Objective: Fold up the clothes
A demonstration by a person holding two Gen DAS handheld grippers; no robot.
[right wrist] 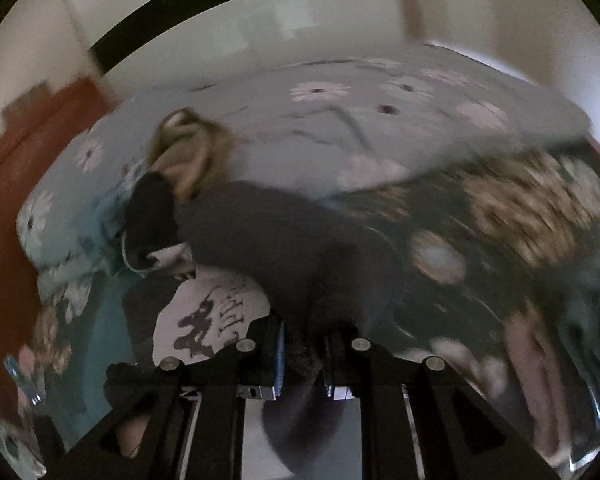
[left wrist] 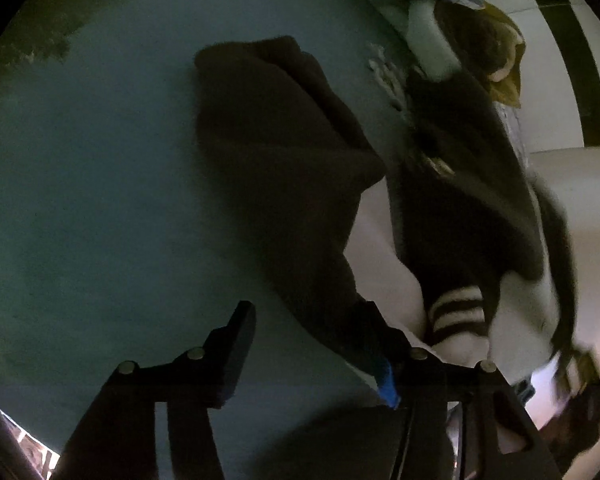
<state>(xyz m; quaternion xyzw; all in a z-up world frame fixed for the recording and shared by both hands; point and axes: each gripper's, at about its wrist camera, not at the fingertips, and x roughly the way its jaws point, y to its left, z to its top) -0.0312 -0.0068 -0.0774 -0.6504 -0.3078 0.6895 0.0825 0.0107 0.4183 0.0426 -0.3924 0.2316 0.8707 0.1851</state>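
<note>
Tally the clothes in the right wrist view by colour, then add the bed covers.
Dark grey garment: 1, clamped in the right gripper
White printed shirt: 1
Tan garment: 1
Floral bed covers: 2, the pale blue cover and the dark cover
Total: 5

A dark, soft garment [left wrist: 284, 168] lies spread across a plain teal surface, one end rising toward the camera. In the right wrist view the same dark garment [right wrist: 276, 240] stretches over a flowered bed. Beside it lies a dark garment with a white-striped cuff [left wrist: 456, 316].
</note>
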